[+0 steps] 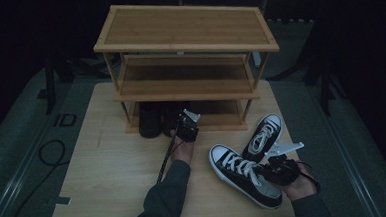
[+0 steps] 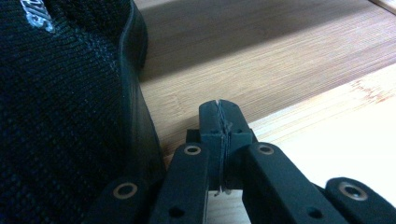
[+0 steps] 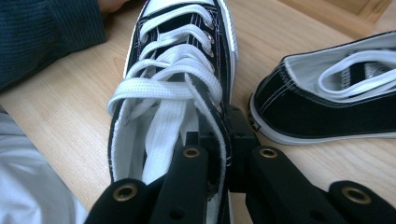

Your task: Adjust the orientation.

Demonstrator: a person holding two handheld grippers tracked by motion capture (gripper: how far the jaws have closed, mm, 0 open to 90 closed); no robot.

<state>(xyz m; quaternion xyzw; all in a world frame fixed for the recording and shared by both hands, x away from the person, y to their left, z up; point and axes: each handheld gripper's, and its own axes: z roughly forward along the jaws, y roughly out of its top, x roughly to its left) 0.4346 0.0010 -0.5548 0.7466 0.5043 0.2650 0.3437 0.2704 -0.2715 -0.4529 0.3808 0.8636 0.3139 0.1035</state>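
**High view, then each gripper view: one shoe held, one gripper shut on nothing**

High view: your right gripper (image 1: 268, 170) holds the near sneaker (image 1: 242, 173) by the side of its opening. This black shoe with white laces lies on the table (image 1: 110, 183), toe pointing away from you and to the left. The second sneaker (image 1: 263, 135) lies just beside it, further back. Your left gripper (image 1: 188, 123) sits at the front of the bottom level of the wooden shoe rack (image 1: 184, 31), right next to the dark shoes (image 1: 154, 119) parked there.

Left gripper view: your left gripper (image 2: 219, 114) has its jaws pressed tight together with nothing between them. A black knit shoe (image 2: 60, 116) is just to its left, on the wood.

Right gripper view: your right gripper (image 3: 219, 140) is clamped on the near sneaker's (image 3: 173, 88) side wall, one jaw inside the shoe and one outside. The second sneaker (image 3: 327, 107) lies close by on the right.
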